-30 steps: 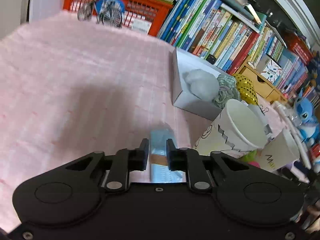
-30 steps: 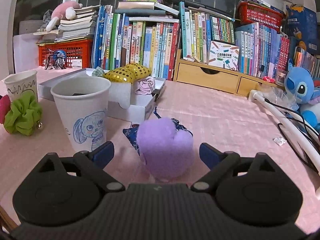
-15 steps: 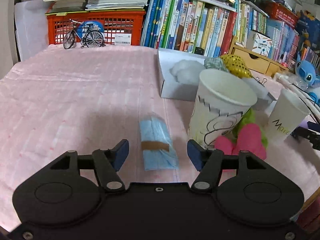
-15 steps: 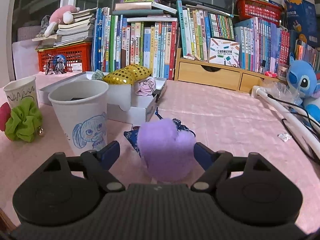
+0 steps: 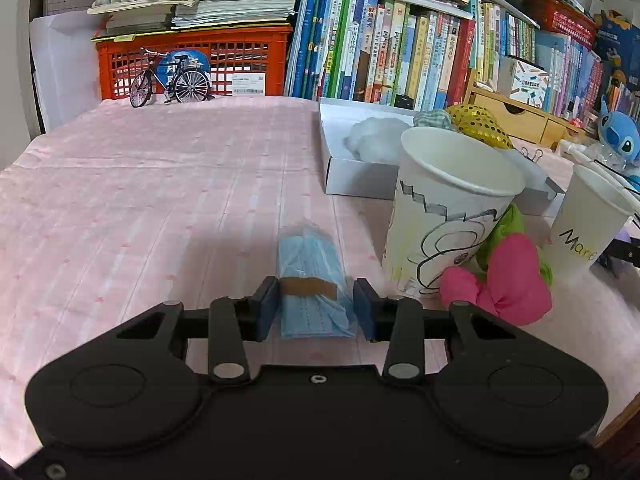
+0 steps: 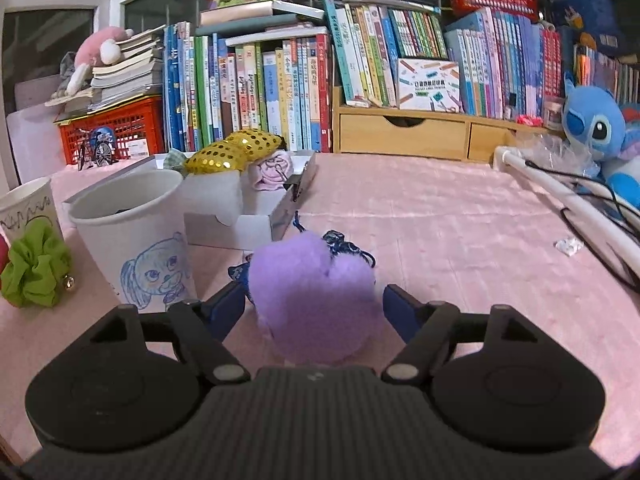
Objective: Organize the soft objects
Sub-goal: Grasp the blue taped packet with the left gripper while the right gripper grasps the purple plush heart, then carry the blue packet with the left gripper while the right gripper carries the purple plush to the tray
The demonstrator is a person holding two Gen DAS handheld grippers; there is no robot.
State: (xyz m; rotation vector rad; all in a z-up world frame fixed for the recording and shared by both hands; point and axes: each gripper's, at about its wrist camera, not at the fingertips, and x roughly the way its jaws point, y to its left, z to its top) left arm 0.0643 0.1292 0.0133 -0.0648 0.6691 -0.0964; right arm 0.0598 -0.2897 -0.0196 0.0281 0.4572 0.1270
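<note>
Pink cloth (image 5: 160, 200) covers the table ahead of my left gripper (image 5: 315, 304), with a red crate (image 5: 192, 60), a model bicycle (image 5: 170, 82) and a long row of books (image 5: 400, 48) along the back. A white box (image 5: 352, 176) holds soft things, and a paper cup (image 5: 448, 216) stands in front of it beside a pink bow (image 5: 508, 288). My left jaws are closing around a blue mask pack (image 5: 312, 276), flat, wrapped in clear plastic with a brown band; the pads sit right at its sides.

From my right gripper (image 6: 314, 308), the same pink cloth runs to wooden drawers (image 6: 404, 136) under more books, with a blue plush toy (image 6: 596, 124) at the right. A purple pompom (image 6: 312, 300), fuzzy and round, lies between my right jaws, which are closing but not yet pressing it. A doodled cup (image 6: 136, 232) and a green scrunchie (image 6: 34, 272) stand left.
</note>
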